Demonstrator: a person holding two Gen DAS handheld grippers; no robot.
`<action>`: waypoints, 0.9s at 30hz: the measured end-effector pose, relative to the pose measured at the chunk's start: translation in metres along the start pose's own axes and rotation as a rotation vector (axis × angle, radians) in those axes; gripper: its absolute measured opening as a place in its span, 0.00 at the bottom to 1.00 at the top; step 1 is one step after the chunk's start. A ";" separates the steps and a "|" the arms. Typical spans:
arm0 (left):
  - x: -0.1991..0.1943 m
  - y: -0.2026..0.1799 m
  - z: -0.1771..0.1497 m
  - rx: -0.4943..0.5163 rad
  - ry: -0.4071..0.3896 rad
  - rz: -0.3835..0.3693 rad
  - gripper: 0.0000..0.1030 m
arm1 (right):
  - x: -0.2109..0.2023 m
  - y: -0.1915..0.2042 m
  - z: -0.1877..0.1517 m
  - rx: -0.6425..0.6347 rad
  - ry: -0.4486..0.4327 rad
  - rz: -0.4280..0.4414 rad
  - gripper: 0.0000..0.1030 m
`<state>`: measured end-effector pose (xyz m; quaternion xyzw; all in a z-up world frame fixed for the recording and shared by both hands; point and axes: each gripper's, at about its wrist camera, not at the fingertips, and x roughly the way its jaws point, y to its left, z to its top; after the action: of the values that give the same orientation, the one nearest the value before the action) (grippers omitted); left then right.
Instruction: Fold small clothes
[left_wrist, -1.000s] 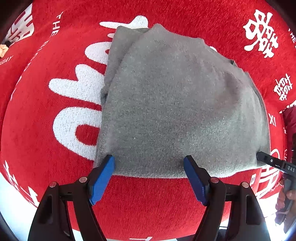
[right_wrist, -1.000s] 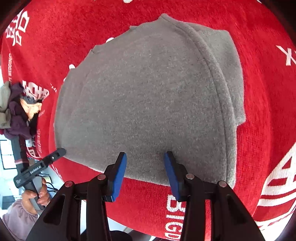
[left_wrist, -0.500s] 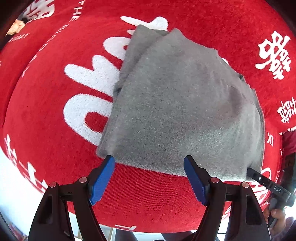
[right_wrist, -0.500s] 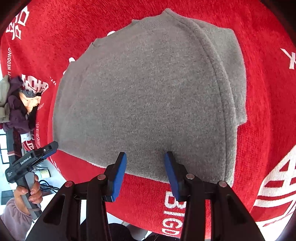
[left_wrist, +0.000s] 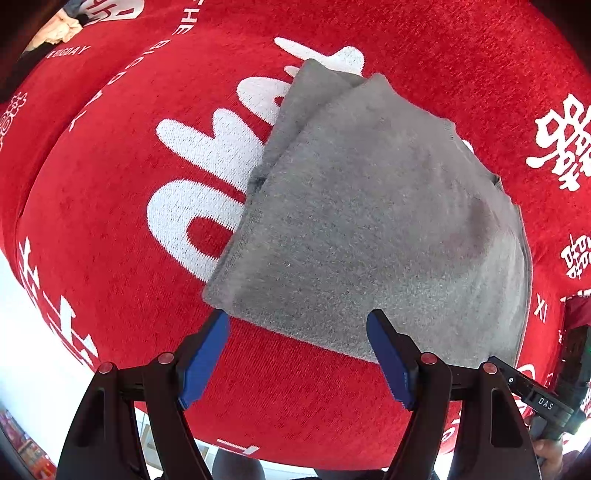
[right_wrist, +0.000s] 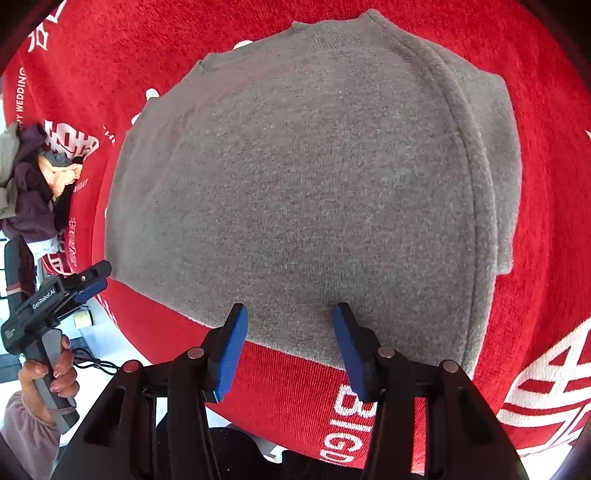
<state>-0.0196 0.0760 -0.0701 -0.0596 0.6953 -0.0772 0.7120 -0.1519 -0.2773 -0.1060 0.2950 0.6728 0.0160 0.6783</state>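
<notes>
A folded grey knit garment (left_wrist: 369, 229) lies flat on the red cloth (left_wrist: 110, 206); it fills the right wrist view (right_wrist: 314, 192). My left gripper (left_wrist: 299, 332) is open and empty, its blue pads just off the garment's near edge and left corner. My right gripper (right_wrist: 290, 325) is open and empty, hovering over the garment's near edge. The left gripper also shows at the left of the right wrist view (right_wrist: 88, 280), and the right gripper's tip shows at the lower right of the left wrist view (left_wrist: 532, 395).
The red cloth with white lettering covers the table. A pile of purple and beige clothes (right_wrist: 29, 184) lies at the cloth's far left edge in the right wrist view. The table's front edge (left_wrist: 229, 443) runs just below my grippers.
My left gripper has pulled back and swung left, so the garment sits further right and away. My right gripper has hardly moved. Both stay open.
</notes>
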 end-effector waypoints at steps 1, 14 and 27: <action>0.000 0.000 -0.001 0.000 -0.002 0.000 0.75 | 0.000 0.000 0.000 0.001 0.000 -0.003 0.51; 0.004 0.003 0.002 0.116 0.027 -0.020 0.75 | -0.004 0.031 -0.012 0.063 -0.060 -0.037 0.51; -0.005 0.040 0.006 0.112 0.042 -0.203 0.75 | 0.025 0.088 -0.027 0.064 -0.036 0.006 0.55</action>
<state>-0.0125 0.1166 -0.0726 -0.0883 0.6950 -0.1886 0.6882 -0.1409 -0.1837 -0.0893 0.3190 0.6598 -0.0088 0.6803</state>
